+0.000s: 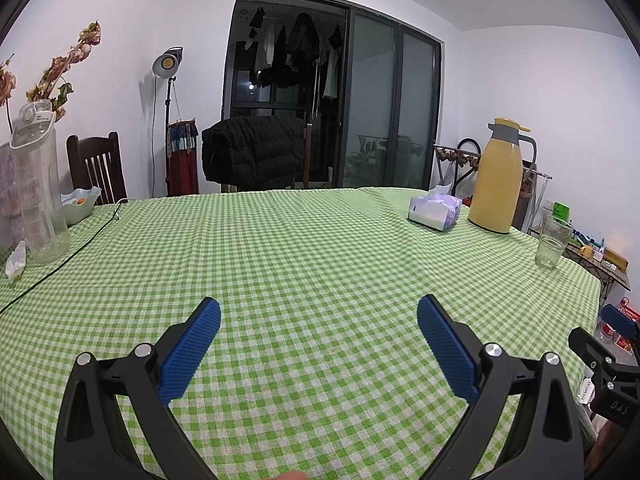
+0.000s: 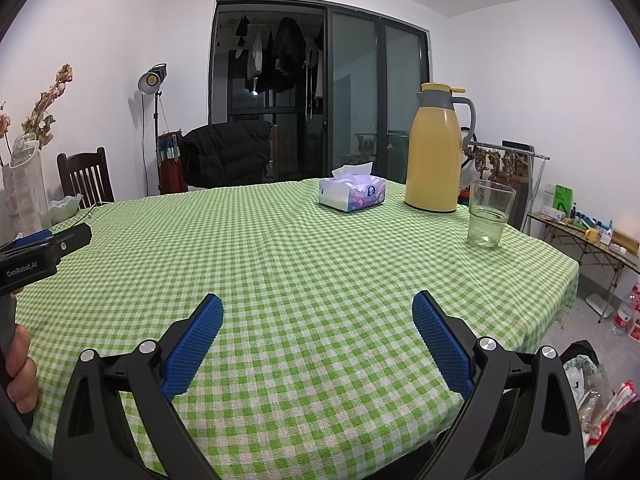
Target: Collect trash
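A crumpled white paper scrap (image 1: pixel 16 261) lies on the green checked tablecloth (image 1: pixel 320 248) at the far left, beside a tall clear bottle (image 1: pixel 38 188). My left gripper (image 1: pixel 319 310) is open and empty, low over the near middle of the table. My right gripper (image 2: pixel 318 308) is open and empty near the table's front right part. A dark bin with wrappers and bags (image 2: pixel 592 384) sits on the floor beyond the table's right edge. The left gripper's body (image 2: pixel 40 252) shows at the left of the right wrist view.
A tissue box (image 2: pixel 352 192), a yellow thermos jug (image 2: pixel 438 148) and a drinking glass (image 2: pixel 488 214) stand at the back right. A pale bowl (image 1: pixel 80 204) and a black cable (image 1: pixel 60 264) are at the left. Chairs stand behind the table.
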{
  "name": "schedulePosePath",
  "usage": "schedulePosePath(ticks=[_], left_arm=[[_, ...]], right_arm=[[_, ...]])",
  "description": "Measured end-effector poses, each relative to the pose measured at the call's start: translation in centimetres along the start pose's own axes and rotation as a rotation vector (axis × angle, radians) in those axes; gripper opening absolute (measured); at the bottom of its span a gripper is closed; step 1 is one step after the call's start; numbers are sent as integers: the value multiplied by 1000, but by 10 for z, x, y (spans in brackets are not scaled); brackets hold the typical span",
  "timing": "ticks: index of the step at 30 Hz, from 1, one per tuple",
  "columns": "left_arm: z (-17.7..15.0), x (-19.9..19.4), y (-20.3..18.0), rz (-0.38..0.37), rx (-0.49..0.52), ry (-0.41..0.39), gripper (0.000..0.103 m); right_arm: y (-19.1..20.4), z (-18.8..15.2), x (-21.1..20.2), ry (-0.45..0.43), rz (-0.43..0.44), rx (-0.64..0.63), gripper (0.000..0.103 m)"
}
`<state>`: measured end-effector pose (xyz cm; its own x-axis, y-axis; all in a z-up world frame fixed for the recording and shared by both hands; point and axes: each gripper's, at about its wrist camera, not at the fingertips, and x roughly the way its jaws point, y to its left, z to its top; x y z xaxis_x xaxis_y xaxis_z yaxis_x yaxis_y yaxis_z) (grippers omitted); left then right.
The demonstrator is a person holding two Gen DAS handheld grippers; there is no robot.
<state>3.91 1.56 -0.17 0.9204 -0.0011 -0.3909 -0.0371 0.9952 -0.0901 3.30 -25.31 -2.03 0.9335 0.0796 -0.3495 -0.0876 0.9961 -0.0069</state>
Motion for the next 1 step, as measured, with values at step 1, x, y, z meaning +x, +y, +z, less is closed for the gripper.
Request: schedulePosePath(ticks=[1], left_arm=[[0, 0, 1, 2, -3, 0, 96]], right_arm=[[0, 0, 1, 2, 0, -1, 92]])
